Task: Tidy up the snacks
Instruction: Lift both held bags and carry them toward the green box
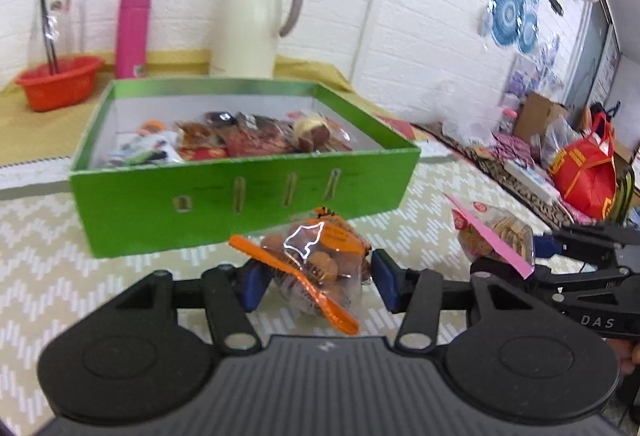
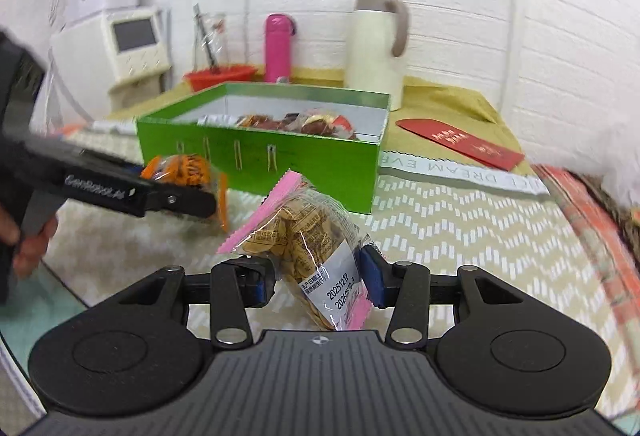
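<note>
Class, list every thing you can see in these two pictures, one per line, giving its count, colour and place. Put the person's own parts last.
Box: one, green, on the patterned mat, snacks inside.
Orange packet: one, clear with orange edges, between the left gripper's fingers, in front of the box.
Pink packet: one, clear with pink edges, between the right gripper's fingers.
Jug: one, cream with a grey lid, behind the box.
Flask: one, pink, left of the jug.
Bowl: one, red, far left by the wall.
Envelope: one, red, right of the box.
Left gripper: one, black, blue pads.
Right gripper: one, black, blue pads.
</note>
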Demonstrator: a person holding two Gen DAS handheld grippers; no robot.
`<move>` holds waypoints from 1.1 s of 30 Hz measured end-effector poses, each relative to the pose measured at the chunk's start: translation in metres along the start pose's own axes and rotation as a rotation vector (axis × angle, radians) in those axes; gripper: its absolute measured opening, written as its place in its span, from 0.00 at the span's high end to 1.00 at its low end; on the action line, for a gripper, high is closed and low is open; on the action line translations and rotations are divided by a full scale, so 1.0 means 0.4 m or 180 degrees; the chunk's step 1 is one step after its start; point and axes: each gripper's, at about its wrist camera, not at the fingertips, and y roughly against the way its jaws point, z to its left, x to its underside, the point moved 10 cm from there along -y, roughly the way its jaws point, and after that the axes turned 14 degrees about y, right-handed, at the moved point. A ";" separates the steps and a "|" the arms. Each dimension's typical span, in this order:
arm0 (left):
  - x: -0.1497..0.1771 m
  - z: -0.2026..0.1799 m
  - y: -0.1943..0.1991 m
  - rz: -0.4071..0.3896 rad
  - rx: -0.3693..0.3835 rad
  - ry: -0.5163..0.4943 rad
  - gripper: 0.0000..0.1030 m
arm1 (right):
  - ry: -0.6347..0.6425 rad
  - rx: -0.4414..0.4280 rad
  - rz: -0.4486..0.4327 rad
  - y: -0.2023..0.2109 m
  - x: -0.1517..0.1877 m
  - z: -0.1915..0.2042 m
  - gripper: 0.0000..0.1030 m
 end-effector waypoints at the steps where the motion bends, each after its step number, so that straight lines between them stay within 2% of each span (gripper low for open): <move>1: -0.006 0.004 0.019 -0.0084 -0.0023 0.0023 0.50 | -0.0082 0.0077 0.0008 0.005 0.000 0.003 0.26; 6: -0.012 0.020 0.081 -0.0320 -0.0164 0.0016 0.50 | -0.0172 0.0338 -0.0082 0.045 -0.019 0.048 0.26; 13: 0.005 0.026 0.185 -0.0577 -0.0359 0.0079 0.50 | -0.0625 0.0319 -0.0319 0.118 -0.033 0.109 0.26; 17: 0.025 0.039 0.220 -0.0603 -0.0466 0.0146 0.50 | -0.0742 0.0307 -0.0312 0.128 -0.030 0.125 0.26; 23: 0.060 0.064 0.222 -0.0492 -0.0629 0.0257 0.49 | -0.0855 0.0349 -0.0212 0.139 -0.005 0.130 0.26; 26: 0.067 0.071 0.221 -0.0469 -0.0742 0.0241 0.49 | -0.0888 0.0360 -0.0215 0.144 0.000 0.131 0.26; 33: 0.068 0.069 0.237 -0.0497 -0.0836 0.0209 0.49 | -0.0908 0.0283 -0.0230 0.148 0.003 0.151 0.26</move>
